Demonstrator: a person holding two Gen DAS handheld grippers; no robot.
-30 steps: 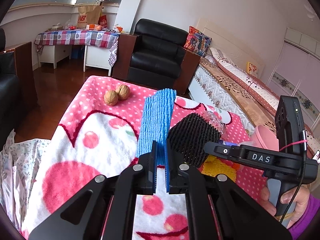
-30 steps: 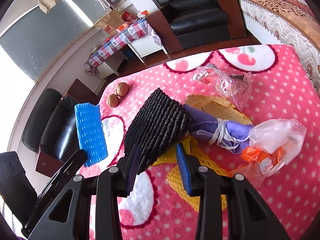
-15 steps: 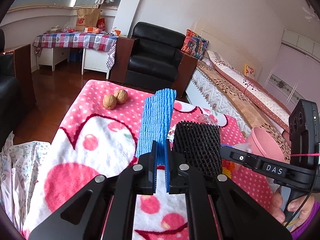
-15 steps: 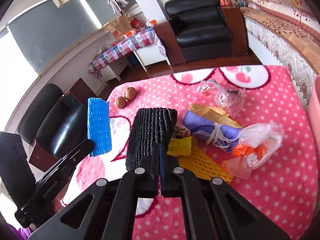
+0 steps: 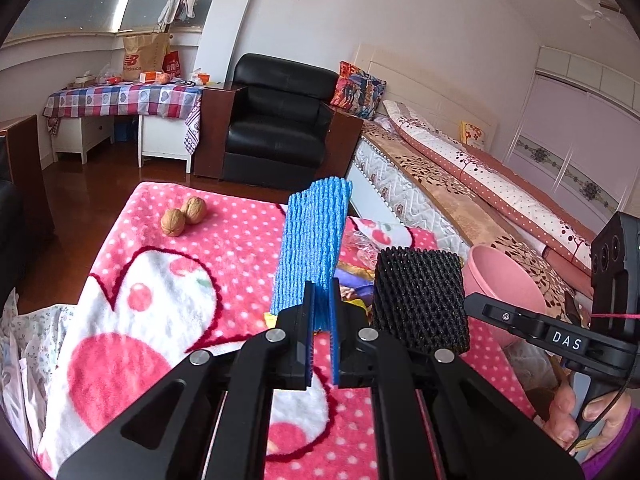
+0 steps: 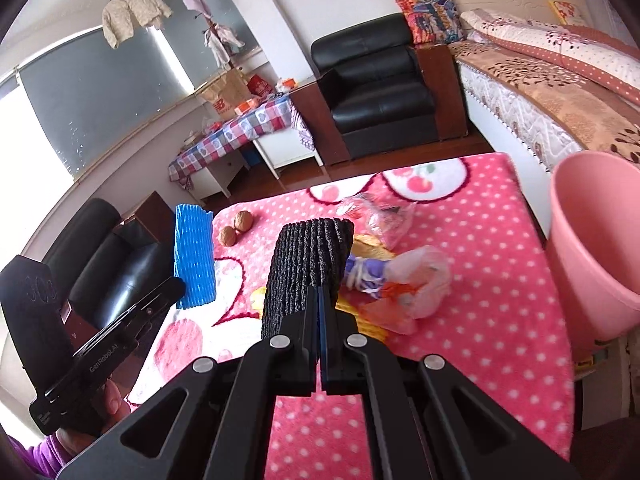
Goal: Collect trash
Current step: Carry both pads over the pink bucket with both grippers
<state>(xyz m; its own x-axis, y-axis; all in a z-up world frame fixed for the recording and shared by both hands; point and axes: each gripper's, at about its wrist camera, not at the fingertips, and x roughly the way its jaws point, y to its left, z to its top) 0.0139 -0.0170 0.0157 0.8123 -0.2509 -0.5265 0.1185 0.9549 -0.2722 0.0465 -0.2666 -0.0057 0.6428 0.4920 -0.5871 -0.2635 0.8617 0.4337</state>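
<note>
Daylight, bright, even; no hard shadows. Source: big window at upper left of right wrist view, its lower left edge blown out white. Bright strip of glare along window top in left wrist view. Strong fisheye bend: walls and window frames curve, dark vignette in all corners. Left view sharp throughout. Right view softer: plastic bags and blanket dots at right smeared by motion blur.

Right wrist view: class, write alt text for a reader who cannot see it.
The right claw is shut on a black foam net sleeve lifted above a pink dotted blanket. Plastic bags and two walnuts lie beyond; a pink bin stands right.
</note>
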